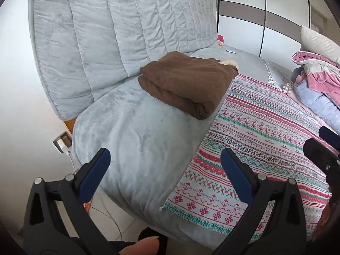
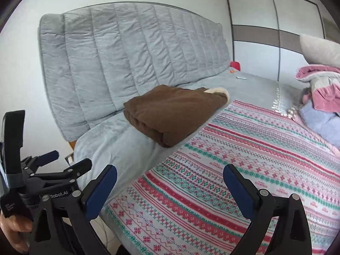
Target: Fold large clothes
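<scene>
Folded brown garment (image 1: 187, 82) beyond left hand-held gripper (image 1: 165, 165)

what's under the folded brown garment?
The brown garment lies on the grey cover, near the patterned blanket; a cream lining shows at its far end. Whether its near corner overlaps that blanket, and anything beneath the garment, is hidden.

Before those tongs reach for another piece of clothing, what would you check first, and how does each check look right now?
1. Left tongs open and empty: ok.
2. Right tongs open and empty: ok.
3. Brown garment folded, lying on the grey cover: ok.
4. Patterned blanket free as folding space: ok.
5. Clothes pile waiting at the far right: ok.
6. Which piece in the pile lies loose on top: cannot tell.
</scene>
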